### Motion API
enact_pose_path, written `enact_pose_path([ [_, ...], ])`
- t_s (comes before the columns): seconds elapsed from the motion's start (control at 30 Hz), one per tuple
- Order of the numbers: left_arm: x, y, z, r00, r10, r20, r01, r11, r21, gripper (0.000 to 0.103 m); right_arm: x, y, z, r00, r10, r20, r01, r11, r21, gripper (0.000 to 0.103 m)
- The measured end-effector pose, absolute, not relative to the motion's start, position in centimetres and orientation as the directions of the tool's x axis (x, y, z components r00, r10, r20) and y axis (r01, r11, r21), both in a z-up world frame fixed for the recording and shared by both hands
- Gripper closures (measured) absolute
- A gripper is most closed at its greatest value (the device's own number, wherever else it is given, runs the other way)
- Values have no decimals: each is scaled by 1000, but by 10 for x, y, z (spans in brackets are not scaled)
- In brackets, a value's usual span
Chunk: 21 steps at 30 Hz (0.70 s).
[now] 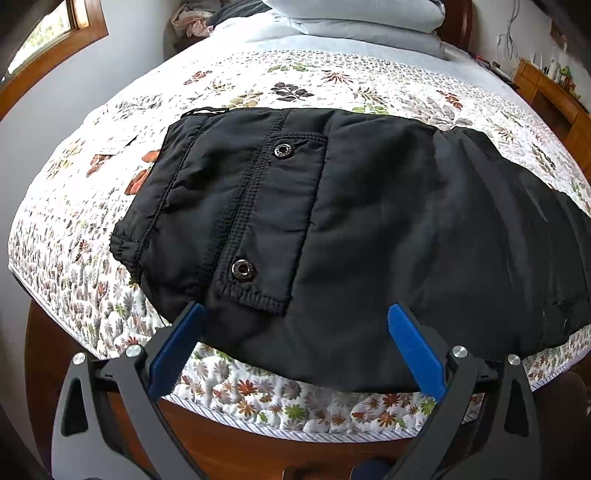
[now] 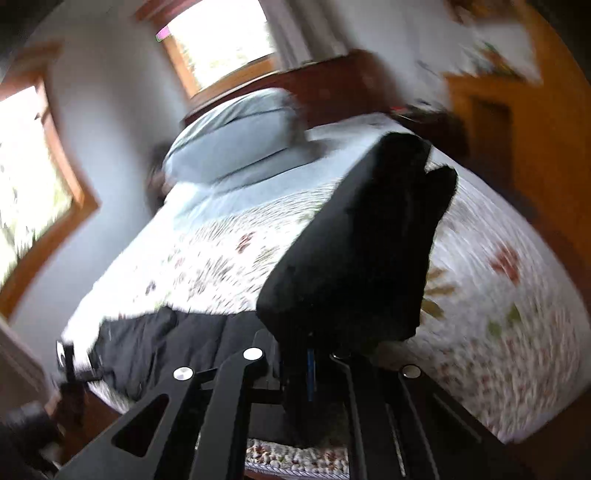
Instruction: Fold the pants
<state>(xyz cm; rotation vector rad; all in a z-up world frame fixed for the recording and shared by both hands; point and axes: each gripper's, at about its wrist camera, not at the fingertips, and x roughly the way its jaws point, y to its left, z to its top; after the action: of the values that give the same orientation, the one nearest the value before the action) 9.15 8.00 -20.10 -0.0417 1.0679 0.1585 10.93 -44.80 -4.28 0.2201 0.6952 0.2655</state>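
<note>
Looking along the left gripper (image 1: 295,314), we see its two blue fingers (image 1: 413,350) spread wide, pointing steeply down over the near edge of the bed, with nothing pinched between them. The black pants (image 1: 332,229) lie flat on the flowered quilt (image 1: 258,81), their waistband toward the left of this view and the legs running off to the right. A pocket flap with two metal snaps (image 1: 242,268) faces up near the middle of the cloth. The left fingertip sits at the near hem of the pants, beside the pocket corner; whether it touches the fabric we cannot tell. Beyond the quilt there is a pale blue pillow (image 1: 362,22) at the head of the bed, a window (image 1: 48,40) on the left wall and a wooden dresser (image 1: 554,99) at the far right. Turning to the right wrist view, which is heavily blurred, we see the right gripper (image 2: 310,354) with its fingers pressed together, pinching a fold of the pants (image 2: 362,240) that stands up off the quilt (image 2: 498,295) in a dark hump. The rest of the pants trails flat across the bed toward the lower left of this view. A pillow (image 2: 236,140) and two windows (image 2: 221,40) show behind.
</note>
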Motion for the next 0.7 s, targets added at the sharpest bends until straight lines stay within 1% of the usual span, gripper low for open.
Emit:
enact_pose_path([
  [0.17,91,82,-200,475,92,-875,-158,987,18,4,114,-379,-56,651,373,-661,-306,926,222,96],
  [0.3,92,85,-200,476,79,-876,-164,987,0,3,115,-337,-88,563,387,-730,-393,903,176,96],
  [0.47,92,85,-202,476,75,-876,-165,986,-5,3,108,-295,-136,460,358,-812,-460,879,126,96],
  [0.53,92,85,-202,475,78,-877,-162,987,0,3,105,-283,-149,440,333,-834,-487,869,90,96],
  [0.7,91,84,-204,474,81,-877,-162,987,4,3,97,-271,-165,403,305,-863,-531,846,51,95],
])
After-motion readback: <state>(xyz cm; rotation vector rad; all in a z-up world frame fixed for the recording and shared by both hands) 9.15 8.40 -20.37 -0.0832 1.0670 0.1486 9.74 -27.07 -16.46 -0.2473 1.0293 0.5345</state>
